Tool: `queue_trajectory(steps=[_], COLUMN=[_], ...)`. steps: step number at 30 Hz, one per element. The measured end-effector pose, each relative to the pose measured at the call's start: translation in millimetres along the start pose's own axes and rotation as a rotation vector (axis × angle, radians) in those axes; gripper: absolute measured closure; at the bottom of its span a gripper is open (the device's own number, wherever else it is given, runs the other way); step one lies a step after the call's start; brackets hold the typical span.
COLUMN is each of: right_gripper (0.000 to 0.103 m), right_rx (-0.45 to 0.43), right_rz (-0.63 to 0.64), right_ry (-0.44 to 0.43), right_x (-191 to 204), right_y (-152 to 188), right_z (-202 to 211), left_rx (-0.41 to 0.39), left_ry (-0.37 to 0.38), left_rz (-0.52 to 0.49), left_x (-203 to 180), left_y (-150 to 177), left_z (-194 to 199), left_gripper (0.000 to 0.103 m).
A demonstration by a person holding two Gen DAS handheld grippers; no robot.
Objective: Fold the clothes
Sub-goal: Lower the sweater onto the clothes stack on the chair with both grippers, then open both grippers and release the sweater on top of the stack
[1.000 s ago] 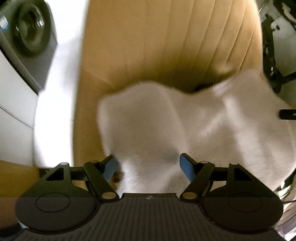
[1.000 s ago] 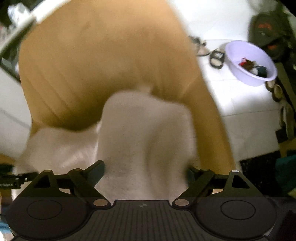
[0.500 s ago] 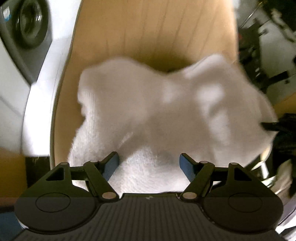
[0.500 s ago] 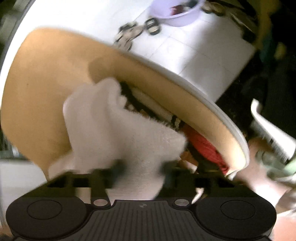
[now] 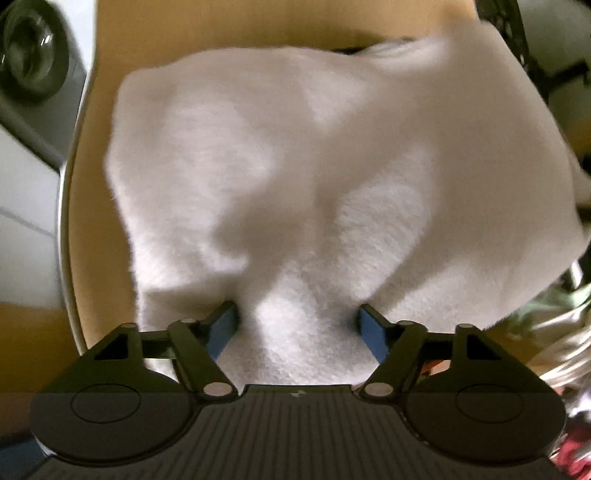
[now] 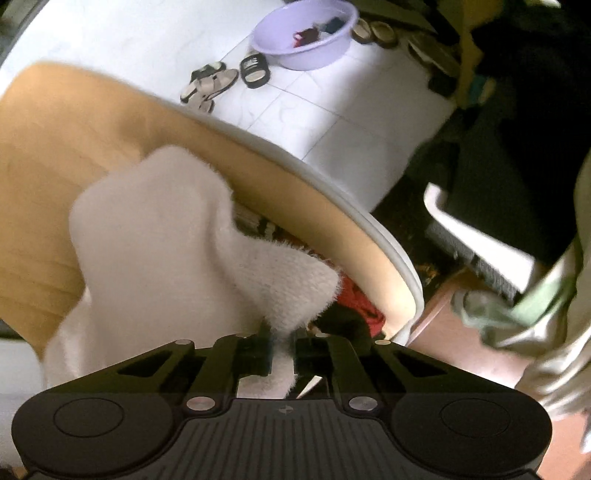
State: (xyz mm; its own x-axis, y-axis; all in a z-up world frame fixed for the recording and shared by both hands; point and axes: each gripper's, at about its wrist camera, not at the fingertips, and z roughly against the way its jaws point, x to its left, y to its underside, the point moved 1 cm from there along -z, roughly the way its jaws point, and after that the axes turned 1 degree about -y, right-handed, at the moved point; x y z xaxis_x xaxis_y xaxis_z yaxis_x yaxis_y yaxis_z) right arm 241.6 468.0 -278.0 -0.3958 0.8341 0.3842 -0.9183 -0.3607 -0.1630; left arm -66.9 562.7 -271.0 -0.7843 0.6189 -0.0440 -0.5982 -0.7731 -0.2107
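A fluffy white cloth [image 5: 295, 166] lies rumpled on a tan round table [image 5: 98, 240]. My left gripper [image 5: 297, 326] points down over its near edge. Its blue pads [image 5: 223, 326] stand wide apart and are opening, with a raised ridge of the cloth between them. In the right wrist view the same white cloth [image 6: 155, 236] hangs toward the table's rim [image 6: 369, 221]. My right gripper [image 6: 282, 350] is closing, pinched on a fuzzy corner of it. The cloth hides the fingertips themselves.
Striped and red garments [image 6: 358, 302] lie under the cloth at the table edge. On the white floor are a purple basin [image 6: 301, 33] and sandals [image 6: 210, 83]. A washing machine [image 5: 33, 55] stands at the left. A white slatted basket [image 6: 476, 243] and pale green fabric [image 6: 491, 314] are at the right.
My right gripper rolled, swung to the table's edge and closed from wide open onto the cloth's corner. My left gripper came lower and closer, so the cloth fills its view.
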Motion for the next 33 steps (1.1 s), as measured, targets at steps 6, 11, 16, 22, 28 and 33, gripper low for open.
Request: queue_trajectory(steps=[6, 11, 16, 22, 28, 33], right_gripper=[0.05, 0.033, 0.055, 0.04, 0.038, 0.034], right_rx=[-0.136, -0.205, -0.131, -0.015, 0.047, 0.027], right_rz=[0.209, 0.481, 0.669, 0.81, 0.931, 0.913], right_ry=[0.089, 0.025, 0.002, 0.08, 0.111, 0.127], right_x=[46, 105, 144, 163, 178, 183], right_y=[13, 26, 17, 0, -9, -9], right_z=[48, 69, 16, -51, -100, -109], left_rx=[-0.07, -0.221, -0.195, -0.084, -0.087, -0.083], left_ry=[0.084, 0.111, 0.126, 0.055, 0.055, 0.043], left_rz=[0.149, 0.191, 0.127, 0.159, 0.237, 0.264], left_x=[23, 45, 39, 44, 46, 50], left_y=[-1, -21, -46, -25, -4, -10], left_z=[46, 80, 48, 2, -1, 12], left_gripper=[0.027, 0.027, 0.027, 0.026, 0.025, 0.022])
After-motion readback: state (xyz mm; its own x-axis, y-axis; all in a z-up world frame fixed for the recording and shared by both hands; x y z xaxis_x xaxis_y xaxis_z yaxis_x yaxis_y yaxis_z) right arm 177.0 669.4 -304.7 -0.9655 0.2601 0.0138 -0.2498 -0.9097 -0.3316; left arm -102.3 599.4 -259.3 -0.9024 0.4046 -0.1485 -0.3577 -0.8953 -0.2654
